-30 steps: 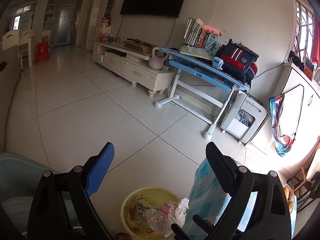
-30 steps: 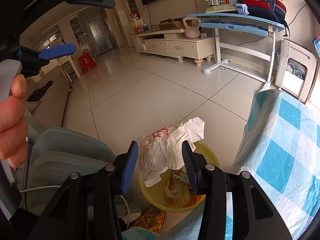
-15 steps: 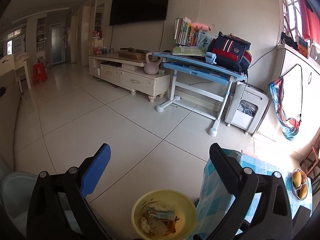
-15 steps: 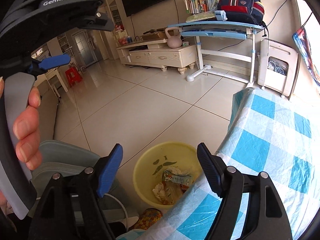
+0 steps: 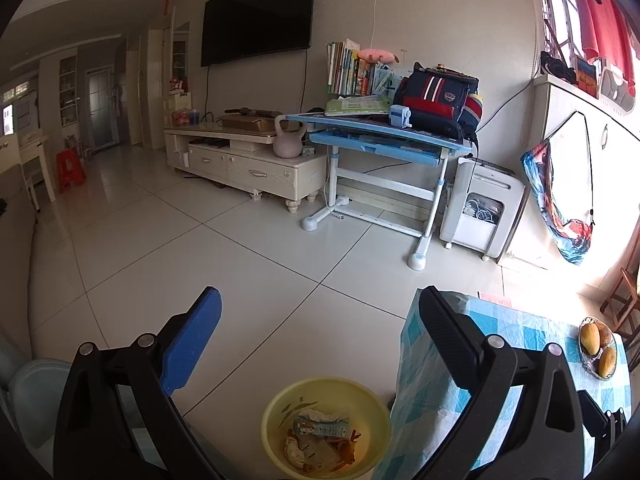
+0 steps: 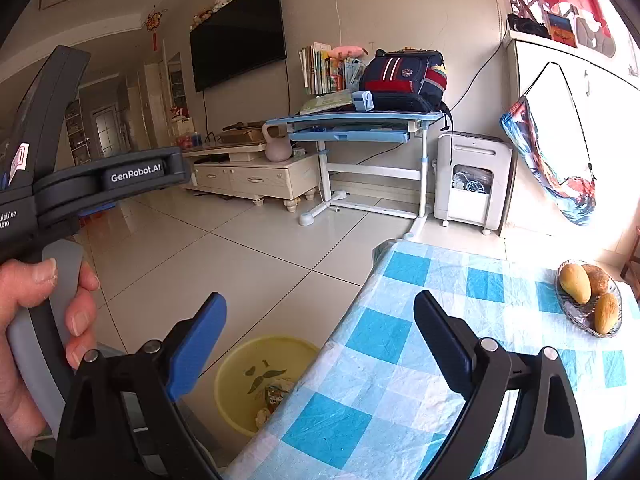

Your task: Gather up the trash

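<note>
A yellow basin stands on the tiled floor beside the table and holds trash, a carton and crumpled wrappers. It also shows in the right wrist view, partly hidden by the tablecloth edge. My left gripper is open and empty, high above the basin. My right gripper is open and empty, above the table's near-left edge. The left gripper's body, held by a hand, shows at the left of the right wrist view.
The table has a blue-and-white checked cloth. A glass bowl of mangoes sits at its far right. A pale blue chair stands at the left of the basin. A blue desk and TV cabinet line the far wall.
The right gripper opened and let the white crumpled paper fall into the basin. Both grippers then rose and tilted up, the right one swinging over the table.
</note>
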`<control>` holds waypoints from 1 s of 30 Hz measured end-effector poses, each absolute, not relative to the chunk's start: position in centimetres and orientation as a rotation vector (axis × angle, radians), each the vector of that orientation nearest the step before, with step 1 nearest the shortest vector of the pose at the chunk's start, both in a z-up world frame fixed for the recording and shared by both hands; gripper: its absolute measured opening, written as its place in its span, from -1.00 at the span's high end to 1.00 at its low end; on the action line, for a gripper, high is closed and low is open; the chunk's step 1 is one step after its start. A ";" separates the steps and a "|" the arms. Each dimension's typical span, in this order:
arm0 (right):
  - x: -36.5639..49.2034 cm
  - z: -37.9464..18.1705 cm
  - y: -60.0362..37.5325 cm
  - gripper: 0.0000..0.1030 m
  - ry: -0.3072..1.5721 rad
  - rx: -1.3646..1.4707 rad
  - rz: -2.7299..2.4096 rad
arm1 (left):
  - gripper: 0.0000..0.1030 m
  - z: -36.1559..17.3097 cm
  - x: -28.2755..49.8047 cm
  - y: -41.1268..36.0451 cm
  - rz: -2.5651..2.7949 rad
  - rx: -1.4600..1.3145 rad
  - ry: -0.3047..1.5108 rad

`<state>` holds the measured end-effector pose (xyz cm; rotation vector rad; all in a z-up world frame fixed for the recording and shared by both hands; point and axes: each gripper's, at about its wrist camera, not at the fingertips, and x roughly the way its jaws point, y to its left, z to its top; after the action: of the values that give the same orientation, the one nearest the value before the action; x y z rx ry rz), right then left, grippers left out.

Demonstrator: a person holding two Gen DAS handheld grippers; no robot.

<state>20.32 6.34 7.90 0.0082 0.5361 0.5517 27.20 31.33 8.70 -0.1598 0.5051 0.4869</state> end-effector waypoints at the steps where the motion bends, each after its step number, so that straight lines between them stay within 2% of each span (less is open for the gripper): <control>1: 20.2 8.2 6.0 -0.77 0.530 0.011 0.542 | -0.86 8.8 27.1 30.7 0.479 -0.144 0.506; 30: 12.8 11.4 -7.3 -0.82 0.438 0.063 0.282 | -0.86 11.0 20.9 13.7 0.219 -0.016 0.460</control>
<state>12.80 -7.33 11.37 0.0629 0.4383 0.2821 20.88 13.71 10.98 -0.0163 0.4602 0.2187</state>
